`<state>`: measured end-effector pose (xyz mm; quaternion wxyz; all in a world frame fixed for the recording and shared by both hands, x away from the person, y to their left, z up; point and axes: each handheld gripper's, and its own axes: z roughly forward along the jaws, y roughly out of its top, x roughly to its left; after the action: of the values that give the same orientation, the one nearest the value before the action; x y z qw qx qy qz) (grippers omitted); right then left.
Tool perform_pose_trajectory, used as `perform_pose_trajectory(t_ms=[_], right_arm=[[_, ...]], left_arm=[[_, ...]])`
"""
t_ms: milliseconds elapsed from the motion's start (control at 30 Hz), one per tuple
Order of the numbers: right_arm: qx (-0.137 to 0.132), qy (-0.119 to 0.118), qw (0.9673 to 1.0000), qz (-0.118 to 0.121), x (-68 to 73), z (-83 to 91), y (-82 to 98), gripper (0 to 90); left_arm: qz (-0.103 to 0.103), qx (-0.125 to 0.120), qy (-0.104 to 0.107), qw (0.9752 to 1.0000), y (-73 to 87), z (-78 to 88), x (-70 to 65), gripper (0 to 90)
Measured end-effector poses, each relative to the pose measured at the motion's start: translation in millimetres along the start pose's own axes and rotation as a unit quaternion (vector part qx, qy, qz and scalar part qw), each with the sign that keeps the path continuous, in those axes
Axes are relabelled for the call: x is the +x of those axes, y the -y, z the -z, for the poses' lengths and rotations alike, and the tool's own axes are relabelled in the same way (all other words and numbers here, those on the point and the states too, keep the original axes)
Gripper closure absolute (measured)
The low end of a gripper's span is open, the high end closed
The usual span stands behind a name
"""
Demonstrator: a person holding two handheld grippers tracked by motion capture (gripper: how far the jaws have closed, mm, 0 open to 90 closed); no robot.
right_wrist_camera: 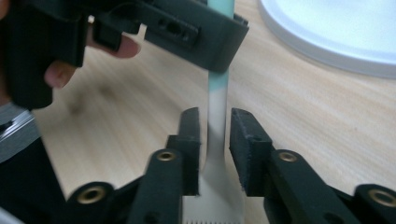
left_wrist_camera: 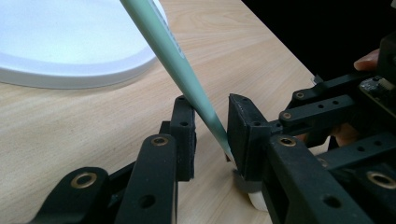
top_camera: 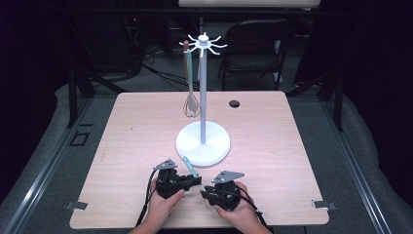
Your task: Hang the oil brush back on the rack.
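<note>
Table point(top_camera: 272, 146) carries white stand point(top_camera: 202, 141) with hooks on top; whisk point(top_camera: 191, 105) hangs from one hook. Spatula point(top_camera: 190, 166), green handle, pale blade, sits at near edge just before stand base, between both hands. Left gripper point(top_camera: 195, 181) pinches handle. Right gripper point(right_wrist_camera: 215, 135) straddles neck above blade, pads apart from it, released. Step judged: handover to left. Next: lift, aim handle end at free hook, clear of whisk.

Mint-green, white-tipped spatula point(left_wrist_camera: 187, 79); white stand point(top_camera: 202, 141); seemingly grey whisk point(top_camera: 191, 105).
</note>
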<state>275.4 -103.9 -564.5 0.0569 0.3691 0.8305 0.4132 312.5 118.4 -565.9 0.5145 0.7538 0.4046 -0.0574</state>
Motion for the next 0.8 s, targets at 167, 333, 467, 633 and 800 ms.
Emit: perform_pose_trajectory(t_ms=[167, 333, 467, 633, 800], right_arm=[[-0.030, -0.002, 0.9995, -0.001, -7.3, 23.8, -1.2, 68.7], [-0.026, 0.025, 0.9989, -0.031, -32.8, 37.2, -1.9, 66.6], [-0.022, 0.041, 0.9975, -0.054, -49.9, 39.6, 1.1, 66.7], [-0.027, 0.055, 0.9963, -0.061, -58.1, 40.6, 1.7, 65.0], [-0.028, 0.061, 0.9961, -0.058, -58.7, 39.0, 1.7, 64.1]], left_arm=[[-0.010, -0.002, 0.009, 0.9999, -8.7, 5.4, -2.3, 77.0], [-0.012, -0.005, 0.034, 0.9993, -18.1, 11.2, -6.4, 83.0], [-0.023, -0.008, 0.043, 0.9988, -23.6, 17.3, -9.0, 84.5], [-0.019, -0.015, 0.041, 0.9989, -27.1, 24.9, -4.6, 84.6], [-0.035, -0.005, 0.039, 0.9986, -33.9, 26.9, -5.7, 84.7]])
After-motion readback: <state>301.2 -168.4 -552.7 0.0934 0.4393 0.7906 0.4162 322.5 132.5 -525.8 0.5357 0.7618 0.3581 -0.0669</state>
